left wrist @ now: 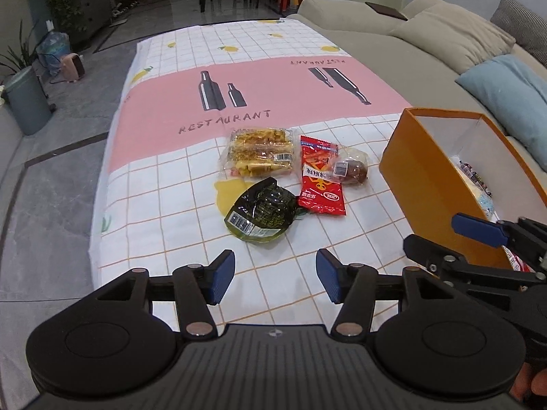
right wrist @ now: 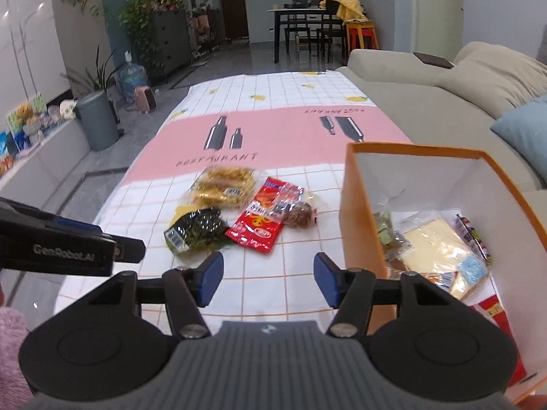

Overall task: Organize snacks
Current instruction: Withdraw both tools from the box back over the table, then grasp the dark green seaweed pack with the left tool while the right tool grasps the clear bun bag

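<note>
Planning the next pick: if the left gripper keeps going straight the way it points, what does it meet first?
Probably the dark green packet: it lies nearest ahead of the open left gripper, with bare tablecloth between. Depth is uncertain.

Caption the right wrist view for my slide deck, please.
Open right gripper beside an orange box holding snacks; four packets remain on the tablecloth.

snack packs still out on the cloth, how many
4: a yellow pack farthest back, a red pack beside it, a brown pack against the red one's right edge, and a dark green pack nearest. More lie inside the orange box.
</note>
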`<state>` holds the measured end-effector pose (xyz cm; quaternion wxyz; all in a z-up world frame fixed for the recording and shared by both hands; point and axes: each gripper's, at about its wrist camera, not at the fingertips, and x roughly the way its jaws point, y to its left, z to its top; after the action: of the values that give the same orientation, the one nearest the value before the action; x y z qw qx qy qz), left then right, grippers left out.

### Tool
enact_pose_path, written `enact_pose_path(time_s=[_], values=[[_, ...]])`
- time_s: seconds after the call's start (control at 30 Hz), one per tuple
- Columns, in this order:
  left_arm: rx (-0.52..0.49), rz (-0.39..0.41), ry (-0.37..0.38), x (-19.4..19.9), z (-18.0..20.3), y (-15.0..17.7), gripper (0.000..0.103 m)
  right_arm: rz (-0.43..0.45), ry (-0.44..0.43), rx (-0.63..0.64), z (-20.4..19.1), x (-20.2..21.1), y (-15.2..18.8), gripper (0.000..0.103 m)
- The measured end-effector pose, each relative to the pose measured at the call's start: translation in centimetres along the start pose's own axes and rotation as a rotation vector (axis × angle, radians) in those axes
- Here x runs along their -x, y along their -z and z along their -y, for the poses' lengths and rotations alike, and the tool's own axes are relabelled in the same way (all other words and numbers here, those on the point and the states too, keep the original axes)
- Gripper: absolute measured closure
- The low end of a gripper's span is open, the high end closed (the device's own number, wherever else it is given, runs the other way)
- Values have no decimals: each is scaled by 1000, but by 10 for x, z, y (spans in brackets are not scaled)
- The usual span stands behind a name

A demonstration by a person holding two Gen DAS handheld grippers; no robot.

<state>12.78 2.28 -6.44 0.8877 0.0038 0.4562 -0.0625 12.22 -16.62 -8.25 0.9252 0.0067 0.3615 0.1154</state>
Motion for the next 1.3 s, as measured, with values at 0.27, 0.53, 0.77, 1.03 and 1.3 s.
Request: enact_pose_path(time_s=[0.27,0.53,0.77,1.03,1.3], values=[[-34,34,71,-30,-17,-9,37,-66,7,32,-11,-43,-3,39],[-94,4,118,-82,-30,-34,36,-122,28,43,-11,-92,-11,38],[-129,-45,159,-123,-39,-45,36,-116,43,67,-7,-118,-22,38],[-130,-83,212,-143,-40,-46,28,-59,113,185,-8,-144,-35,40],[-125,-82,237,-150,-37,-44,43,-53,123,228,-8,-165,-34,40]])
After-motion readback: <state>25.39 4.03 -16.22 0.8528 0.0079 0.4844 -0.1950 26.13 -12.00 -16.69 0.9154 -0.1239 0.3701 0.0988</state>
